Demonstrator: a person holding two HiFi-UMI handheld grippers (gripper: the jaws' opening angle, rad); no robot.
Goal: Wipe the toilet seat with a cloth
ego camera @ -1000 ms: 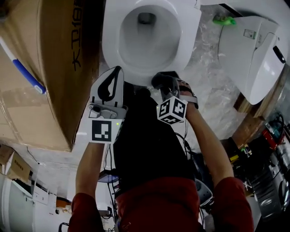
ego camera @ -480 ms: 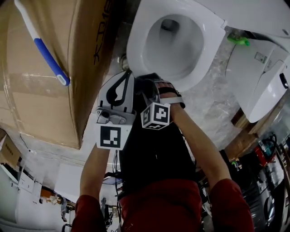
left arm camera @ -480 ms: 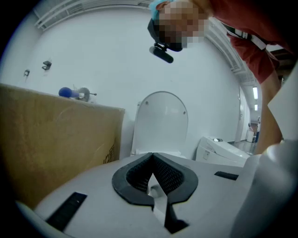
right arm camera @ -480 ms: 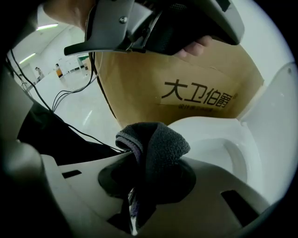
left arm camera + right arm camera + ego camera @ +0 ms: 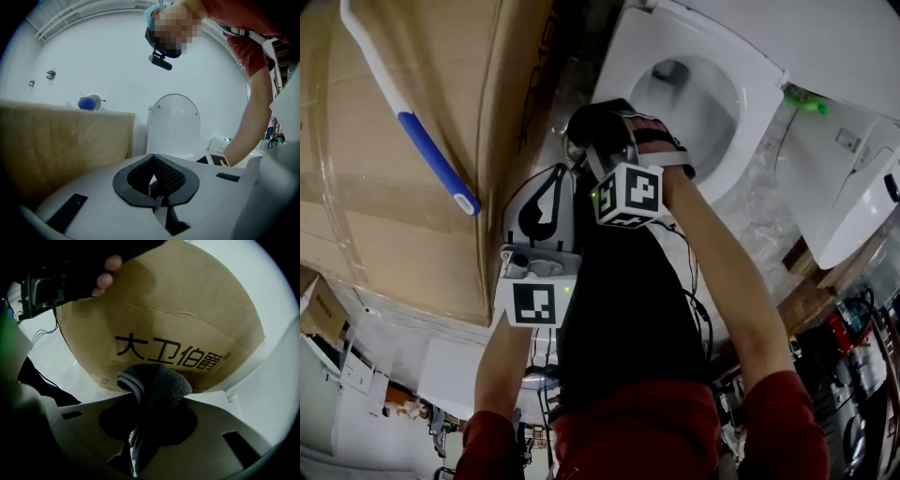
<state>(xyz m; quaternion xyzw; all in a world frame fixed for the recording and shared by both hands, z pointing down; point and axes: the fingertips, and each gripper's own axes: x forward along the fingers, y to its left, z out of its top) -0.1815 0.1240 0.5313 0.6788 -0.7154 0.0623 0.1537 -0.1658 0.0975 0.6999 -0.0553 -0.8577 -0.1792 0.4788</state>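
The white toilet (image 5: pixel 750 122) stands at the upper right of the head view, its lid (image 5: pixel 173 123) raised in the left gripper view. My right gripper (image 5: pixel 154 397) is shut on a folded grey cloth (image 5: pixel 158 383). Its marker cube (image 5: pixel 628 194) and the gloved hand (image 5: pixel 614 131) are at the bowl's left front edge, between the toilet and the cardboard box (image 5: pixel 412 122). The cloth points at the box's printed side (image 5: pixel 178 333). My left gripper (image 5: pixel 551 178) hangs just below it, shut on nothing, its pads (image 5: pixel 164 176) pressed together.
A blue-and-white brush (image 5: pixel 422 150) lies on top of the box. A second white toilet unit (image 5: pixel 853 187) and a green item (image 5: pixel 802 101) sit at the right. Tools and cables clutter the floor at the lower right (image 5: pixel 853 328).
The right gripper has swung with the cloth from the bowl's front rim to its left side, toward the box. The left gripper drifted along, still shut. The head view has swung left.
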